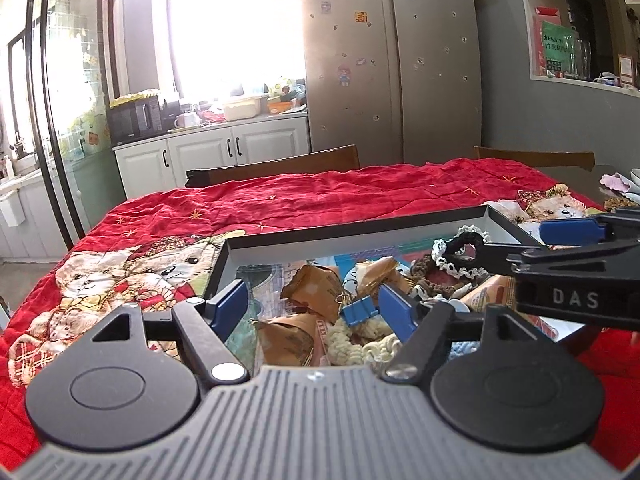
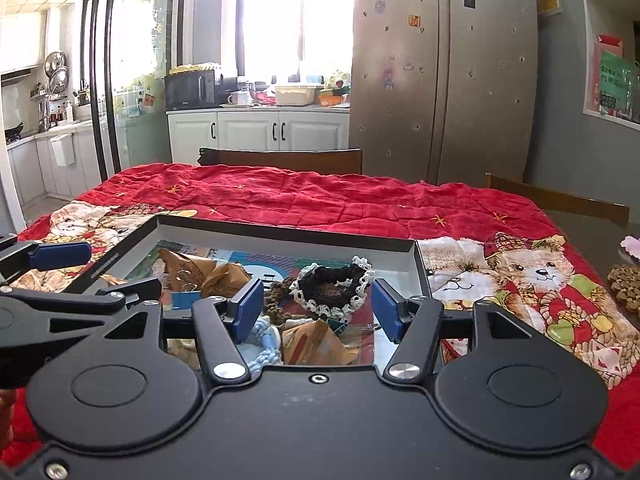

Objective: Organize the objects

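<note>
Both the left gripper [image 1: 312,308] and right gripper [image 2: 318,310] are hovering released, empty, over the cluttered tray [image 1: 360,232].

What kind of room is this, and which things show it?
Most likely a home kitchen with a dining table: a tall fridge, a microwave on white cabinets, and a table under a red cloth.

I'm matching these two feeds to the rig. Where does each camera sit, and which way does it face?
Left wrist: on the left gripper, looking across the tray toward the fridge; own open jaws show, the right gripper at right.
Right wrist: on the right gripper, same direction; own open jaws, the left gripper at left.
Shared: tray, black lace scrunchie, blue binder clip, red blanket.
</note>
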Tool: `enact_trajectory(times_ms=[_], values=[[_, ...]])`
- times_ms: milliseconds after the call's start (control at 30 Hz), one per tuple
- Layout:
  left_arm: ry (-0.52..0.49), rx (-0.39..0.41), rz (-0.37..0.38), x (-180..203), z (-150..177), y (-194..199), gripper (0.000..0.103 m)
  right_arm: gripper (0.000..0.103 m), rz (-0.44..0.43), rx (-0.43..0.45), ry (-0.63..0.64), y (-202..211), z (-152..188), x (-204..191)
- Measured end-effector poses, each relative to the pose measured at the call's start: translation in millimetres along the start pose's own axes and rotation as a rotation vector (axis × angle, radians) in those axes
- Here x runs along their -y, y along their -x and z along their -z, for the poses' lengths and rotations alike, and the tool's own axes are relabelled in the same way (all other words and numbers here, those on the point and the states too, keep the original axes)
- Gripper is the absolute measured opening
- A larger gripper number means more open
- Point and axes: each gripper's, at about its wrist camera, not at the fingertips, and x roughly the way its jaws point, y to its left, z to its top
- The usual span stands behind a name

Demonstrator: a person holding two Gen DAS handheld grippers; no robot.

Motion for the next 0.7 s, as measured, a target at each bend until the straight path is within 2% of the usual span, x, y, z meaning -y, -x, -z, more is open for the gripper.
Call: enact_trajectory(times_ms=[267, 533, 700], values=[[0.024, -0.018, 0.006, -8.7, 2.5, 18.5, 0.088, 0.065, 0.018, -0.003, -0.006, 30.7, 5.9, -6.3], [0.033, -0.037, 0.015, -14.9, 10.3, 39.0, 0.092, 0.076, 0.034, 0.002, 0.006, 65.8, 10.4, -12.2], [0.042, -0.042, 0.026, -19.5, 15.4, 55.8, 0.096, 0.079, 0.038, 0.002, 0.007, 87.5, 16.2, -16.0]])
